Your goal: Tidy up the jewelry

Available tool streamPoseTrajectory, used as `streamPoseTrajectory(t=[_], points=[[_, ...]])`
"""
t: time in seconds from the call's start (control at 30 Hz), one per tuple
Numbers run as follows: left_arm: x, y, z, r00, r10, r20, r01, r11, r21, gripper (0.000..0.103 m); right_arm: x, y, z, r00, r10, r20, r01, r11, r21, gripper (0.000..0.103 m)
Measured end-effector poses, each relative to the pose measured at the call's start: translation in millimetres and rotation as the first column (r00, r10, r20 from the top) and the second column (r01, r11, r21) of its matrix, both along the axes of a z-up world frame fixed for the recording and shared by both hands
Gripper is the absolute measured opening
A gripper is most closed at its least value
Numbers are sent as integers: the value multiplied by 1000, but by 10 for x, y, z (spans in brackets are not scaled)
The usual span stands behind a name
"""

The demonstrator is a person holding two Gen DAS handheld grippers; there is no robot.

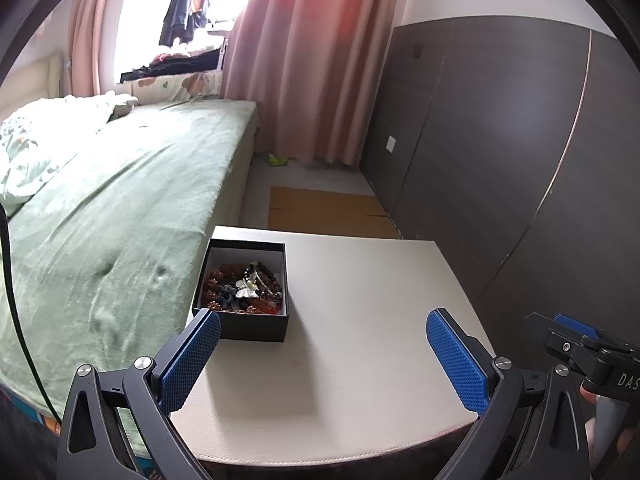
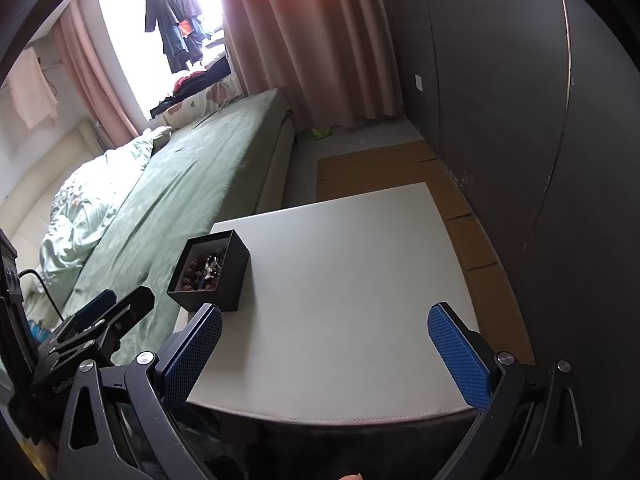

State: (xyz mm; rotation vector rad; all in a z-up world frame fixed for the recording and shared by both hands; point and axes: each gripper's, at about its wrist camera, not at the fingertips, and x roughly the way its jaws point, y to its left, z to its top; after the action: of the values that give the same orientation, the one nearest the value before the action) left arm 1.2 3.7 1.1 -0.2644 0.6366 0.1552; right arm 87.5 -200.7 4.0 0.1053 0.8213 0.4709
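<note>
left gripper (image 1: 323, 354) was spread wide, holding nothing; right gripper (image 2: 325, 352) likewise. black box (image 1: 256, 326) of jewelry (image 1: 244, 288) sat just ahead of each left finger, at the table (image 1: 360, 360) edge beside the bed (image 1: 120, 200). bare tabletop lay between both claws' fingers.

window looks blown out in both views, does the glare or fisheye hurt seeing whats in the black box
Left wrist view: the window is overexposed, but the black box is evenly lit and its beads read clearly. Right wrist view: the same window glares, the box is smaller, dimmer and seen obliquely, its contents hard to sort. Fisheye bends the wardrobe edges in both views.
</note>
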Motion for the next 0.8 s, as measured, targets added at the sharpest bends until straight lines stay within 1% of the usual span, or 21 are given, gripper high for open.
streamPoseTrajectory(t=[0.8], points=[[-29,3,10,1000,8,7,-8,1000,-10,103,-19,28,-62,1000,-2,-14,2,1000,-8,103]])
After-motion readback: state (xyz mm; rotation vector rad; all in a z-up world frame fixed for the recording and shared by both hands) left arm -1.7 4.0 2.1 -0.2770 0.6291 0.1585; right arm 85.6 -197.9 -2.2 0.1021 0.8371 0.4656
